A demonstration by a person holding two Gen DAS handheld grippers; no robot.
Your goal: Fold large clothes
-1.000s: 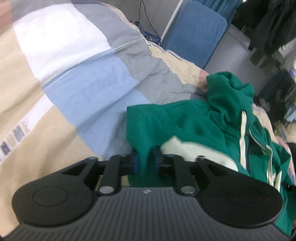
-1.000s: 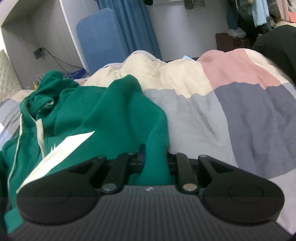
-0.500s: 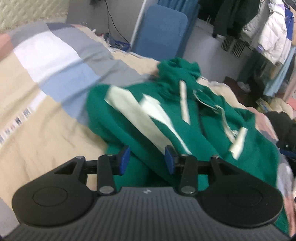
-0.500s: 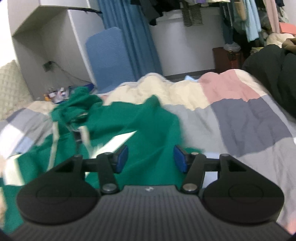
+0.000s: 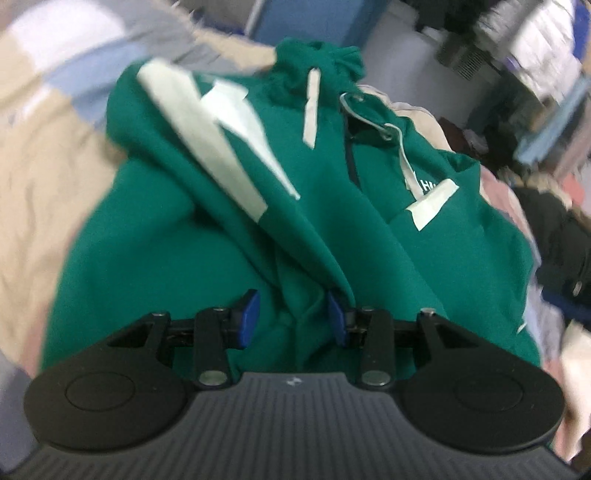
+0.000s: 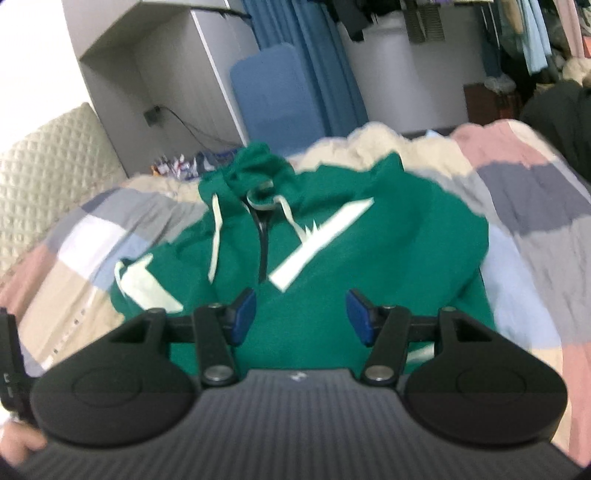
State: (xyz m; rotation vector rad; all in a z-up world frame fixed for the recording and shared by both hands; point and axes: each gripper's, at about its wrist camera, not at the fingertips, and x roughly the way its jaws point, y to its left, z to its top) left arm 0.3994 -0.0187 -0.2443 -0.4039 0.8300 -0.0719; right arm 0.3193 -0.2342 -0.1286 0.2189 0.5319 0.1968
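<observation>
- The green hoodie [image 6: 388, 236] lay on the patchwork quilt [image 6: 535, 206], its hood bunched toward twelve o'clock and its body spreading down toward six o'clock, under both grippers.
- In the right wrist view, both sleeves looked folded in across the chest, with a pale stripe [image 6: 321, 243] slanting from one o'clock down to seven o'clock across the front.
- A white drawstring [image 6: 216, 240] hung from the hood at about eleven o'clock of the garment.
- The right gripper [image 6: 301, 315] stood with its blue pads [image 6: 360, 319] well apart and nothing pinched between them; green cloth showed in the gap, lying below.
- The left gripper [image 5: 291, 319] also had its blue pads [image 5: 249, 317] spread apart. A fold of the hoodie [image 5: 184, 277] rose between them and seemed to brush the right-hand pad, though motion blur made contact uncertain; the cloth was not squeezed.
- In the left wrist view, two pale stripes [image 5: 207, 144] ran from eleven o'clock toward the centre over a folded sleeve.
- A blue padded panel [image 6: 273, 99] leaned against the wall at twelve o'clock beyond the bed.
- Hanging clothes [image 6: 532, 33] filled the room at two o'clock.
- A fingertip [image 6: 18, 446] showed at eight o'clock of the right wrist view.
</observation>
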